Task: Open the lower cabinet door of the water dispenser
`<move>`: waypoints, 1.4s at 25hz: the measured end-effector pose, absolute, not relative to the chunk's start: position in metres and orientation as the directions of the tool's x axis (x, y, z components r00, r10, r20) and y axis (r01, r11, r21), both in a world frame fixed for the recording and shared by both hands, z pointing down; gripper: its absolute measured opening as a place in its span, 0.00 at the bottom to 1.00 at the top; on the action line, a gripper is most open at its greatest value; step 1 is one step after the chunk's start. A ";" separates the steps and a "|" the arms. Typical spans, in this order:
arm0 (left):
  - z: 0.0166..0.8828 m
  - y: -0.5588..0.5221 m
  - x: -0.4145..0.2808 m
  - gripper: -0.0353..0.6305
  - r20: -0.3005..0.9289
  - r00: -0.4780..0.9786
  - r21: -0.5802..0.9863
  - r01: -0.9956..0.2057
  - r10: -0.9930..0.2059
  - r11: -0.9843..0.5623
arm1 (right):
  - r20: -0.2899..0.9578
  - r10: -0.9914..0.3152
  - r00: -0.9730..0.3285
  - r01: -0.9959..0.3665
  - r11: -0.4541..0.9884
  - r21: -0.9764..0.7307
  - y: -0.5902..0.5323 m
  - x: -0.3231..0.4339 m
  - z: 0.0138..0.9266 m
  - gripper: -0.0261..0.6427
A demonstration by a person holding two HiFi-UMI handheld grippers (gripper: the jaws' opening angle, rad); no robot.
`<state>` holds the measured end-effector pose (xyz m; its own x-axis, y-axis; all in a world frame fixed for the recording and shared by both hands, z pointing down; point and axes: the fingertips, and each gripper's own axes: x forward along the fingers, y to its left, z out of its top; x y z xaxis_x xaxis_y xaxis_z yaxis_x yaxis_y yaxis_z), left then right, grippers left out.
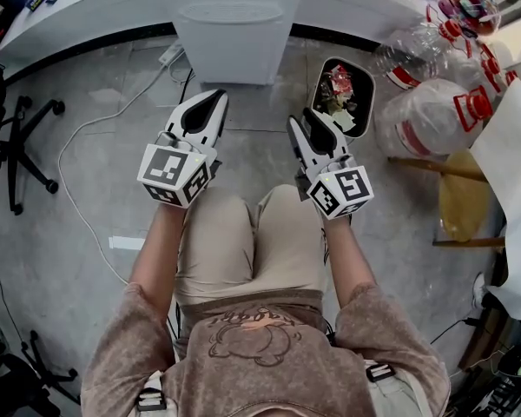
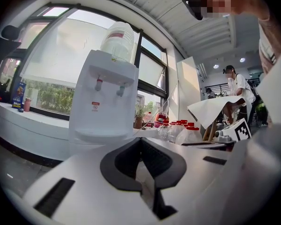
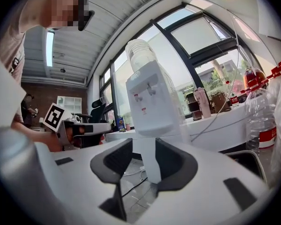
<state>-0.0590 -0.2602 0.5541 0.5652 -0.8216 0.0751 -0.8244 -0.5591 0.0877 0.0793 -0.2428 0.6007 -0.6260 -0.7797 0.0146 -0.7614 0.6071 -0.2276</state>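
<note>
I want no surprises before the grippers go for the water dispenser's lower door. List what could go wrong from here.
The white cable trails across the floor toward the water dispenser; a foot could snag it. The open waste bin stands close beside the dispenser, so the right gripper might knock it when reaching in. The left gripper has its jaws together and would need opening before it can grip.

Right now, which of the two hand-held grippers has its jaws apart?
The right hand-held gripper: a clear gap shows between its pad tips, with nothing gripped. The left hand-held gripper has its pad tips together.
</note>
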 end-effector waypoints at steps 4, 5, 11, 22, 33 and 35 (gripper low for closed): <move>0.550 -0.258 -0.060 0.08 0.058 0.556 0.080 -0.830 -0.829 -0.551 | 0.006 -0.771 -0.637 -0.751 0.618 -0.232 -0.242 0.076 0.600 0.50; 0.549 -0.257 -0.060 0.08 0.054 0.554 0.076 -0.832 -0.831 -0.550 | 0.009 -0.772 -0.636 -0.753 0.617 -0.229 -0.242 0.076 0.601 0.57; 0.550 -0.257 -0.058 0.08 0.054 0.562 0.066 -0.827 -0.825 -0.559 | 0.021 -0.768 -0.640 -0.746 0.615 -0.254 -0.246 0.077 0.610 0.64; 0.552 -0.267 -0.064 0.08 0.046 0.565 0.067 -0.824 -0.824 -0.562 | 0.039 -0.746 -0.664 -0.724 0.630 -0.280 -0.304 0.067 0.629 0.65; 0.567 -0.281 -0.070 0.08 0.073 0.573 0.083 -0.819 -0.816 -0.567 | 0.100 -0.742 -0.663 -0.740 0.630 -0.235 -0.407 0.053 0.659 0.65; 0.570 -0.283 -0.073 0.08 0.080 0.579 0.074 -0.815 -0.812 -0.574 | 0.120 -0.750 -0.651 -0.754 0.618 -0.222 -0.425 0.051 0.666 0.65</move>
